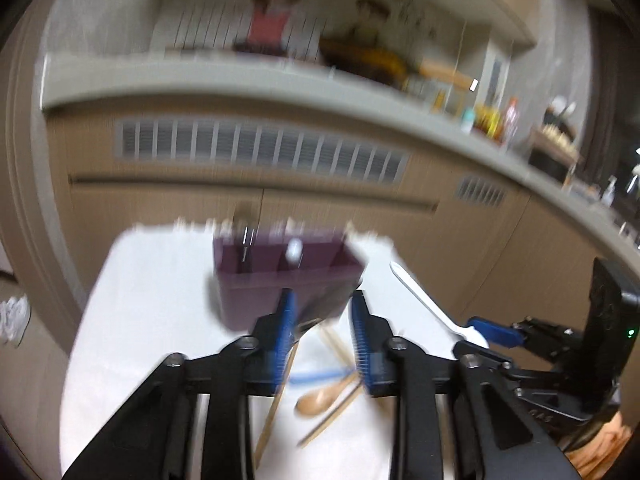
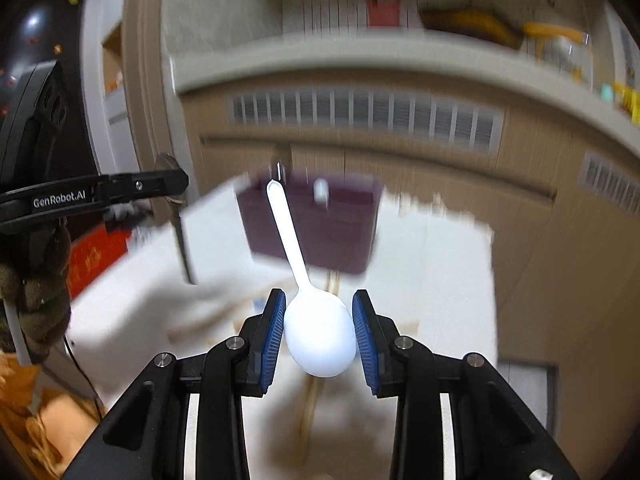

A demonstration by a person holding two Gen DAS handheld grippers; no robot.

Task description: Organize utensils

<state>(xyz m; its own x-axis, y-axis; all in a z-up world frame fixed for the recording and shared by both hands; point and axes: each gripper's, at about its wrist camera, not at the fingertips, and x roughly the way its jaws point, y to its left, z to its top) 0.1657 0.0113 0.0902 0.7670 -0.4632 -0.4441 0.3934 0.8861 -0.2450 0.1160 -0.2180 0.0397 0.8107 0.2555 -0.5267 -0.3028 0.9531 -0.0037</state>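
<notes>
One white plastic spoon (image 2: 318, 332) clamped by its bowl in right gripper (image 2: 319, 330), handle pointing away. One purple compartmented plastic box (image 1: 286, 280) ahead. Left gripper (image 1: 322, 320) tilted down; grip unclear through blur.

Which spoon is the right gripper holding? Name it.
The white plastic spoon, pinched by its bowl in the right gripper; the wooden spoon lies loose on the table.

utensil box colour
Dark purple utensil box; it shows best in the right wrist view.

White table (image 1: 160, 320) with a purple organizer box (image 1: 256, 300), wooden spoon (image 1: 324, 398) and chopsticks (image 1: 276, 396) on it.
</notes>
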